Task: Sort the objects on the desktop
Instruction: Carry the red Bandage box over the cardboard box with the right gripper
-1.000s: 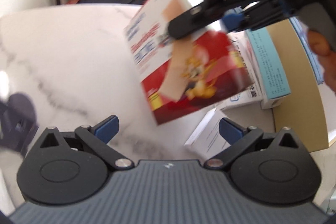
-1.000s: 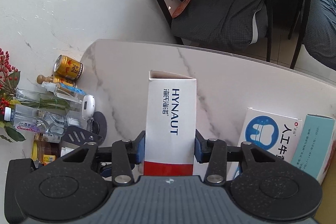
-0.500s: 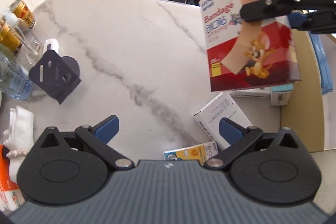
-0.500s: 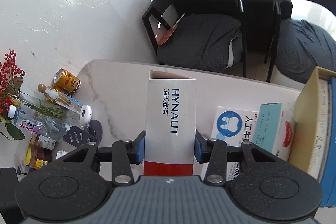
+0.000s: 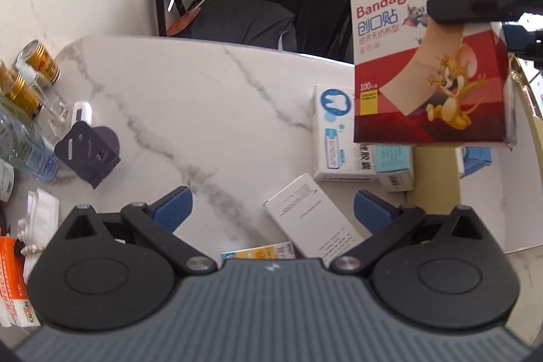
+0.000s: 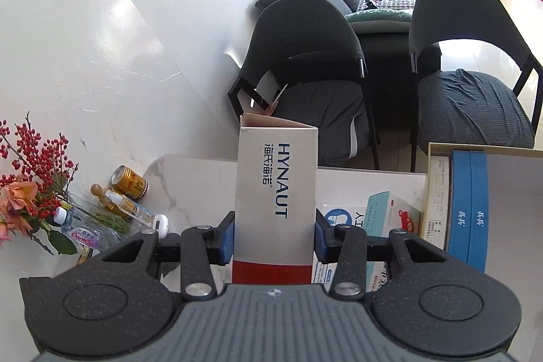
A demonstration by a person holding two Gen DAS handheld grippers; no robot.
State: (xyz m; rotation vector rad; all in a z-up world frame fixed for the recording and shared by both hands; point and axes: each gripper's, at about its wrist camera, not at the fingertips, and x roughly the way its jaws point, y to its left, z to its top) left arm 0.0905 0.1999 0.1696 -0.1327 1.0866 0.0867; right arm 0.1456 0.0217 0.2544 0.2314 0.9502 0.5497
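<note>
Above the marble table (image 5: 210, 97), the bandage box (image 6: 276, 192) is clamped between the right gripper (image 6: 274, 238) pads and should be kept level toward the tan box (image 6: 428, 192) beyond, while the left gripper (image 5: 269, 204) is held spread, empty.

Black left gripper (image 5: 269, 204) and right gripper (image 6: 274, 238): blue pads, silver pivot screws, ribbed grey housing, round black hubs; small central mark, perhaps a logo.

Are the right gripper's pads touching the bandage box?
Touching. In the right wrist view both blue pads press flat against the sides of the bandage box, no gap visible; the right gripper holds it above the table.
</note>
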